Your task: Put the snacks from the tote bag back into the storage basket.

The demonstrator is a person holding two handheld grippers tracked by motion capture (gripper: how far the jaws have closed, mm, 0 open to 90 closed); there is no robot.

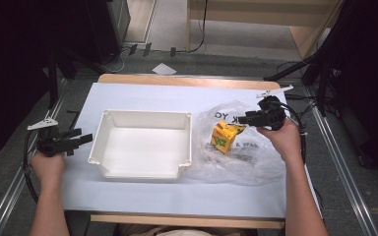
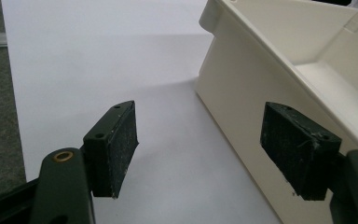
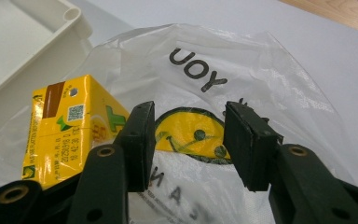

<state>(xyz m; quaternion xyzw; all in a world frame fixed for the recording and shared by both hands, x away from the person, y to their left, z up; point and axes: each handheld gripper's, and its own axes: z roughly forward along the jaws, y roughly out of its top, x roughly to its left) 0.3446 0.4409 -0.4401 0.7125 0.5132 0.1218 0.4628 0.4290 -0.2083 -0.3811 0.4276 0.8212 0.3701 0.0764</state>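
Bare sheet [image 1: 142,194] around tray [image 1: 142,169] (front edge)

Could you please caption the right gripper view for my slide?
Open right gripper poised over a yellow carton lying on a printed plastic bag, beside a white tray.

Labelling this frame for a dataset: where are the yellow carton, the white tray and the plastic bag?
yellow carton [image 3: 58,135], right gripper view, its printed side face.
white tray [image 1: 142,117], high view, its far wall.
plastic bag [image 1: 256,164], high view, its crumpled near part.
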